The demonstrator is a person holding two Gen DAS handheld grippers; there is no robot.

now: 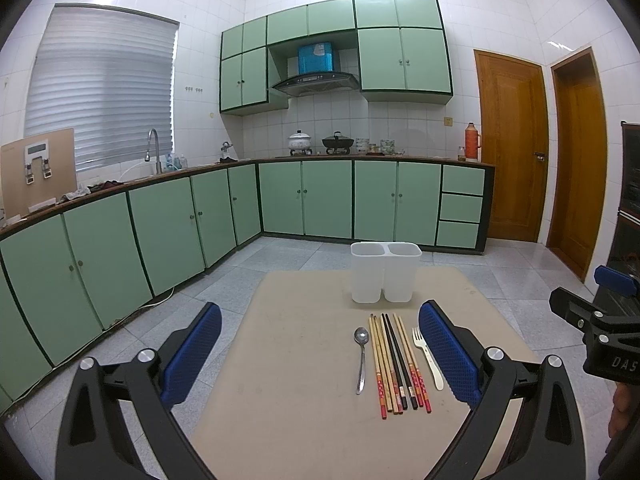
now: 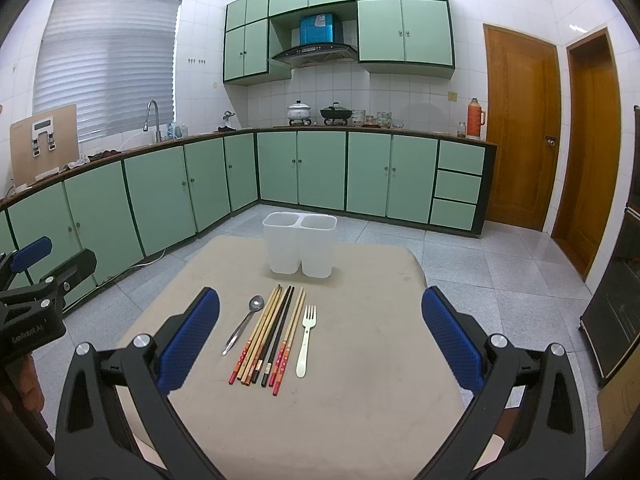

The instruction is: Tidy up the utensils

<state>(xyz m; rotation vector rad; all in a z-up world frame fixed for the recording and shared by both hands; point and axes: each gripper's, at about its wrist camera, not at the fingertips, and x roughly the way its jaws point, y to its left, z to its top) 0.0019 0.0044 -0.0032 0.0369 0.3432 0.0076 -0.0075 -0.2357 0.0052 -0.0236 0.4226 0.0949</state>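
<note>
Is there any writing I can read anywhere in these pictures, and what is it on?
"DAS": cut off at the frame edge, on the right gripper body.
White lettering on the left gripper body: too blurred to read.
Label on the blue box above the hood: too small to read.

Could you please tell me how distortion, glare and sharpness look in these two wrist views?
Left wrist view: strong fisheye bending of the green cabinets, dark vignette corners, ceiling light blown out; the metal spoon on the beige table is sharp. Right wrist view: same curvature, glare on the glossy wooden door; the white plastic fork is crisp.
</note>
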